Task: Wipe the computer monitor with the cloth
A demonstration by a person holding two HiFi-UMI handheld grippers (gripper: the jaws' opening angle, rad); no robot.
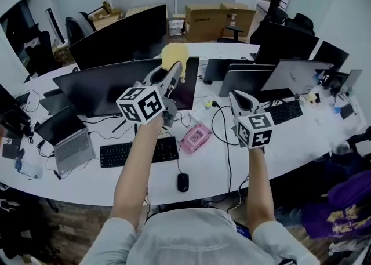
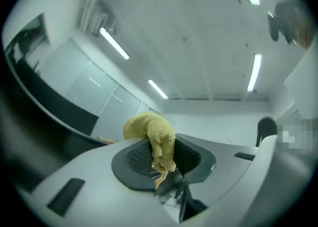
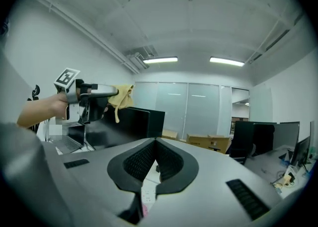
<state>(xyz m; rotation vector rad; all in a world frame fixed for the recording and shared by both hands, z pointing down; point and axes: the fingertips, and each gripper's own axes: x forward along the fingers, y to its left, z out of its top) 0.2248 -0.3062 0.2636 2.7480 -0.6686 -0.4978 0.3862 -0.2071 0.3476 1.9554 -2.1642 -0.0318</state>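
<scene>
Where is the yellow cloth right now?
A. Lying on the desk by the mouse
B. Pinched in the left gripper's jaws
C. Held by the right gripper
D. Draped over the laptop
B: the left gripper view shows the yellow cloth clamped in the left gripper, and the head view shows it up near the top edge of the monitor. The right gripper holds nothing.
</scene>
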